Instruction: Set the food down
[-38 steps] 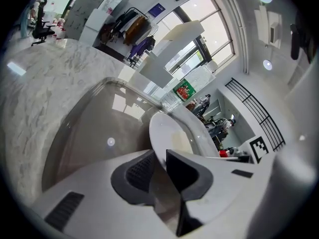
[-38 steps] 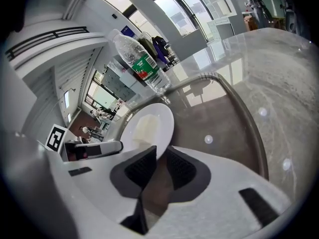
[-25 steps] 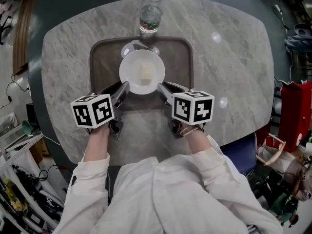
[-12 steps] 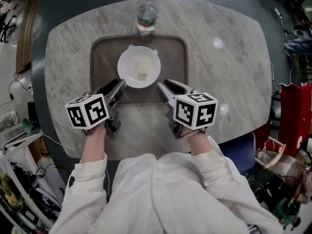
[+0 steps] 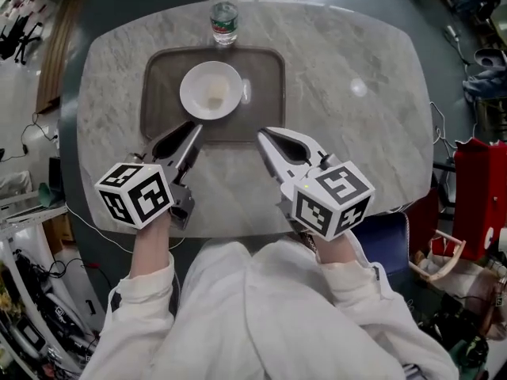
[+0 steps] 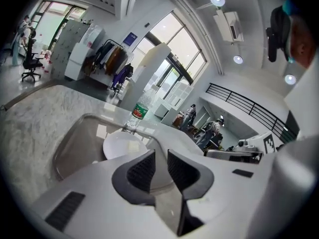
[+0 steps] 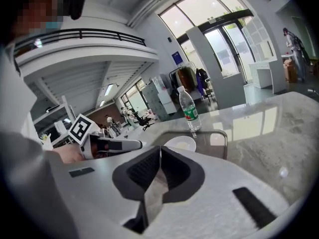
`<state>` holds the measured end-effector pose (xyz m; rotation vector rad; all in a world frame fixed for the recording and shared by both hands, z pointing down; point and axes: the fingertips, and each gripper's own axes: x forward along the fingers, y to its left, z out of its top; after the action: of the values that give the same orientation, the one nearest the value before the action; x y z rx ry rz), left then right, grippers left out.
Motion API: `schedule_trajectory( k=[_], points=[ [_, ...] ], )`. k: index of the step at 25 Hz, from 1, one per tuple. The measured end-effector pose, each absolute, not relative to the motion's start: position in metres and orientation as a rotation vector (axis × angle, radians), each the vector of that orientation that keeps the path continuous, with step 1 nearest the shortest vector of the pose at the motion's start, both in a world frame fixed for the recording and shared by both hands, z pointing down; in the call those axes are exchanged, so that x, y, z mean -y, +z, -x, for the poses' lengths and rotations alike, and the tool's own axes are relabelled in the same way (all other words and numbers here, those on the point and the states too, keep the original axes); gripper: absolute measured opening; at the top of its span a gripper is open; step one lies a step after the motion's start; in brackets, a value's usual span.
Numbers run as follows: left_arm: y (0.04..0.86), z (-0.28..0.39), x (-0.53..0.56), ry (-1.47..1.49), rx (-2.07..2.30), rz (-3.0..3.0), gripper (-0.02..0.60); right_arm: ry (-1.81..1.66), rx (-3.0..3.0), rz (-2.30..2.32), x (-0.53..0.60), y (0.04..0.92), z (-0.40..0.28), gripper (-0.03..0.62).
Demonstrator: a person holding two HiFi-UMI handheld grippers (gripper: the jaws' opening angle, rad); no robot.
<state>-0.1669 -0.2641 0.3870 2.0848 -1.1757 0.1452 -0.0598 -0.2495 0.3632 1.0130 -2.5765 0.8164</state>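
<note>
On the rounded brown tray (image 5: 162, 93), a round white bowl (image 5: 196, 85) holds pale food (image 5: 214, 96).

1. Before me stands a grey marble table (image 5: 356, 133) with rounded corners.
2. A dark tray (image 5: 265, 93) lies on its left half.
3. A white plate (image 5: 211, 90) sits on the tray.
4. A water bottle (image 5: 224, 14) stands upright just behind the tray.

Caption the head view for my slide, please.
Bowl of food set on the tray, water bottle behind, marble table.
</note>
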Motion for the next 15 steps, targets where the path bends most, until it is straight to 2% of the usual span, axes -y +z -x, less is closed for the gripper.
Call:
schedule_trajectory(
  k=[4, 15],
  points=[
    [0.368, 0.136, 0.225, 0.112, 1.163, -2.14, 0.055, 0.75, 2.626, -0.935, 0.214, 0.345, 0.038, 0.008],
    [0.341, 0.069, 0.146, 0.077, 1.177, -2.213, 0.04, 0.78, 2.639, -0.777, 0.143, 0.353, 0.011, 0.008]
  ],
)
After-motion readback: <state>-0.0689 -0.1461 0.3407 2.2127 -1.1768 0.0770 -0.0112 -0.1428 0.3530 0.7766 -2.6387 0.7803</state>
